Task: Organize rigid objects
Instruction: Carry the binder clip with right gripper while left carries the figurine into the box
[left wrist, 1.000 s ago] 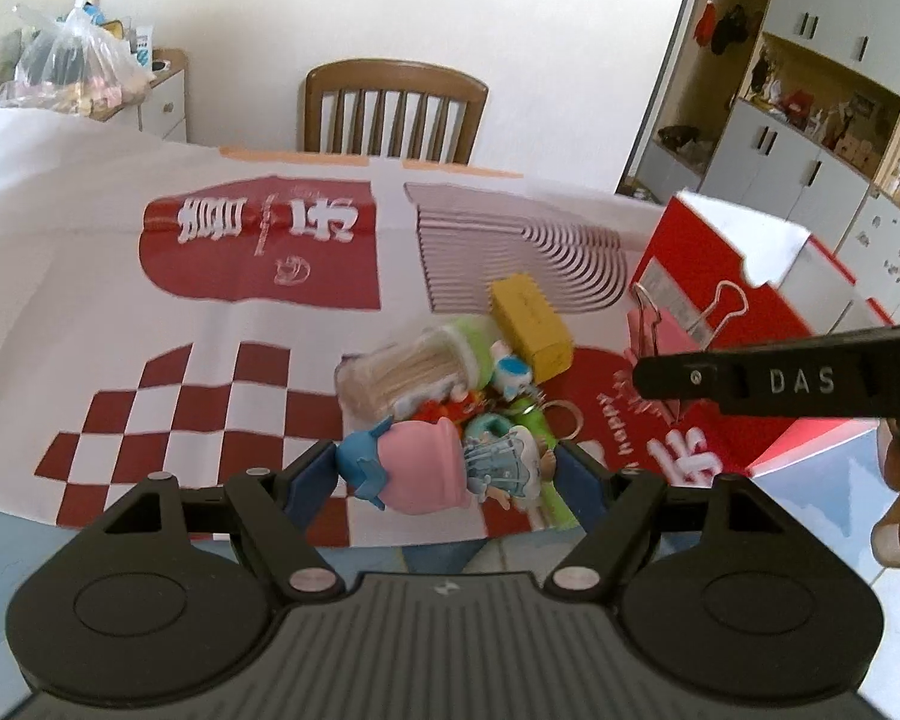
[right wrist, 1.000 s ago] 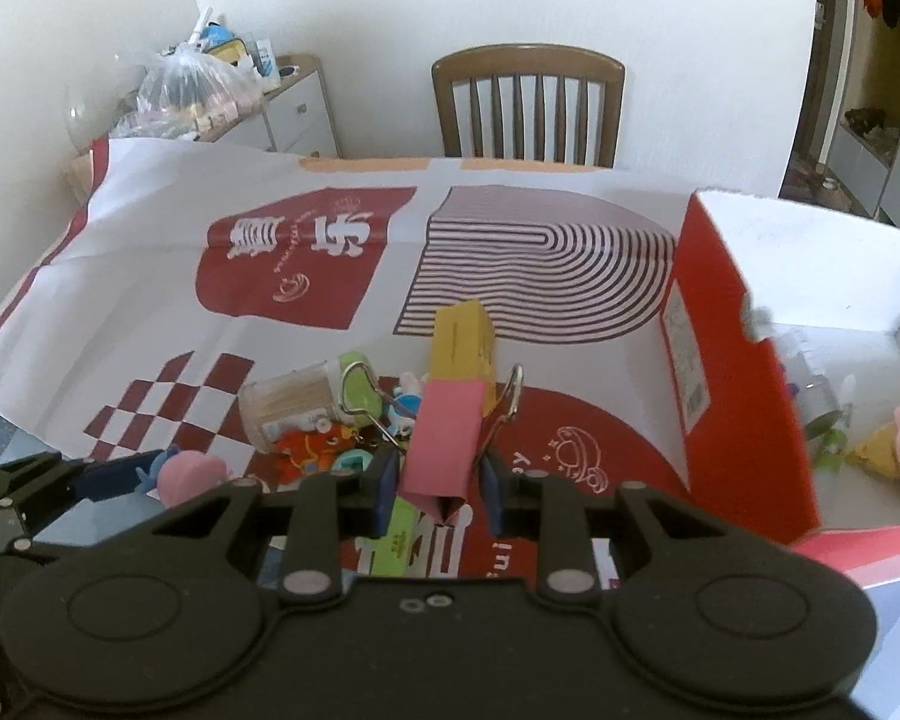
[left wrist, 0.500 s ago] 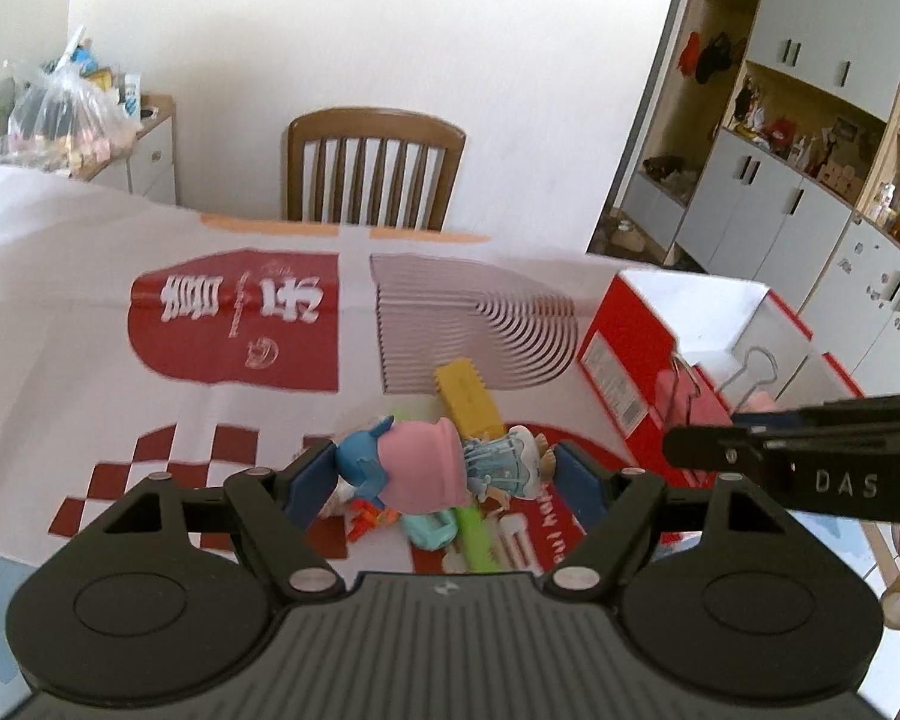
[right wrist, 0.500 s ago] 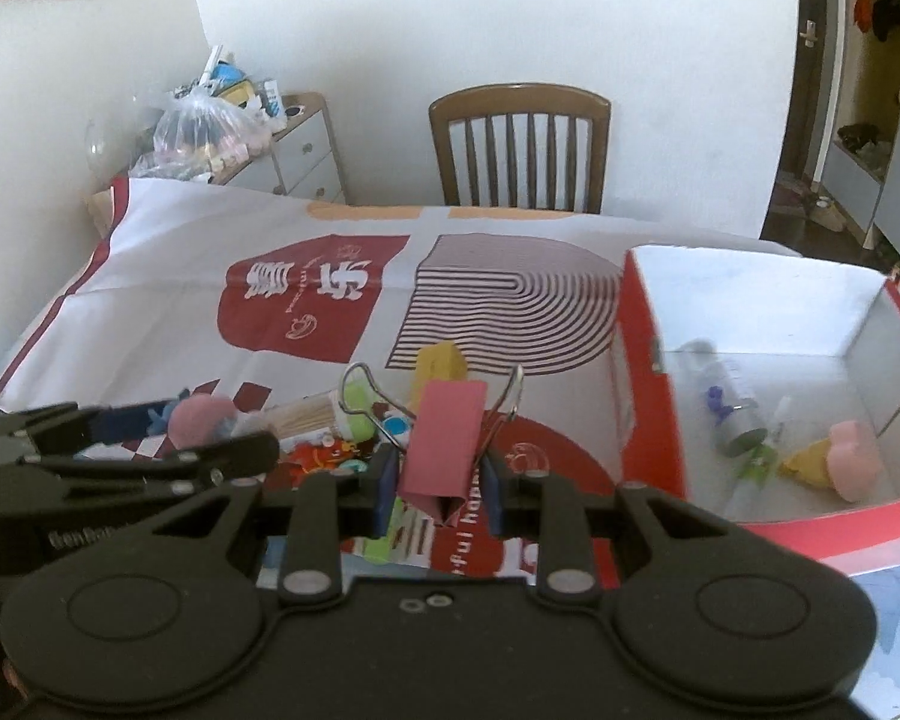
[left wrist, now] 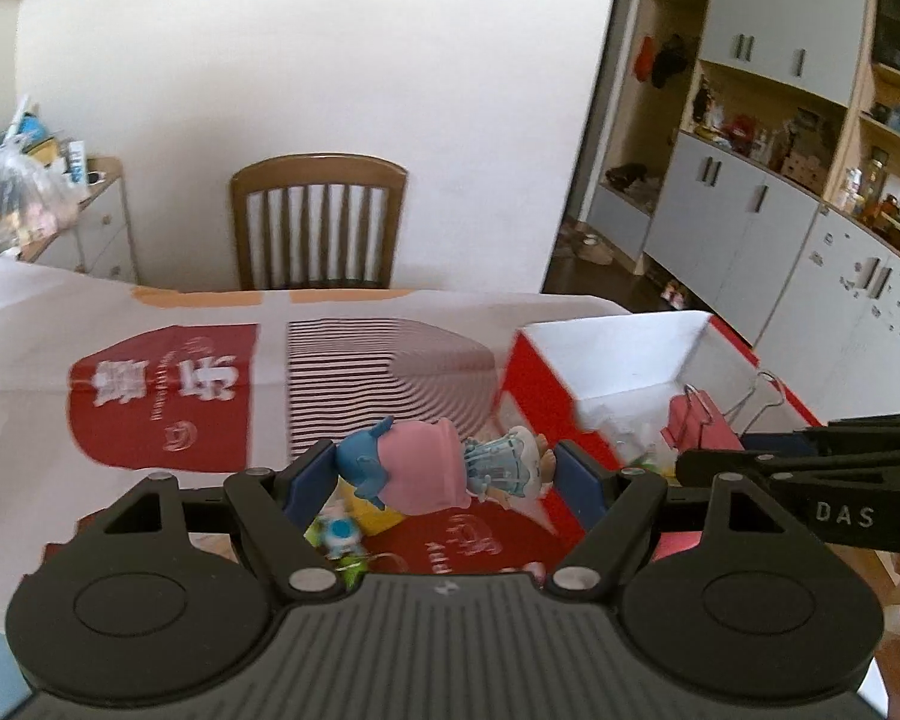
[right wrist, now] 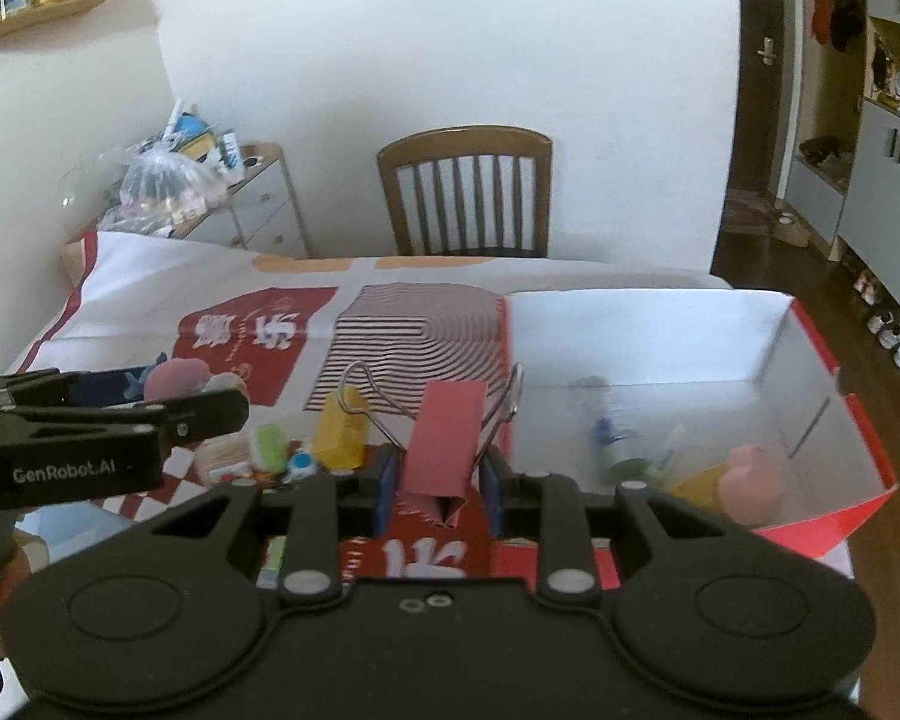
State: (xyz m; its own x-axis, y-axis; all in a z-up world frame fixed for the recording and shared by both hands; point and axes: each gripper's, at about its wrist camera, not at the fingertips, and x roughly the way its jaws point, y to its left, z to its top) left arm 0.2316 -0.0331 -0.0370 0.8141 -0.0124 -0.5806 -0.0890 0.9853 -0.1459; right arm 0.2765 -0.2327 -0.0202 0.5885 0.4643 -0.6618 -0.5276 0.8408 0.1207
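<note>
My left gripper [left wrist: 447, 471] is shut on a small figurine [left wrist: 432, 465] with a pink hat and blue hair, held above the table just left of the red box [left wrist: 534, 396]. My right gripper [right wrist: 438, 486] is shut on a pink binder clip [right wrist: 444, 438], held above the box's left wall [right wrist: 507, 360]. The clip also shows in the left wrist view [left wrist: 699, 426], over the box. The box is white inside and holds a small bottle [right wrist: 615, 438], a pink piece [right wrist: 750, 480] and a yellow piece [right wrist: 696, 486].
A pile of small things lies on the red-and-white cloth [right wrist: 150, 300] left of the box: a yellow block [right wrist: 342, 432], a jar of toothpicks [right wrist: 228, 459], a green piece [right wrist: 270, 444]. A wooden chair [right wrist: 465, 192] stands beyond the table's far edge.
Both grippers rose and moved right toward the box with their loads. The clip went from over the pile to over the box's left wall.
</note>
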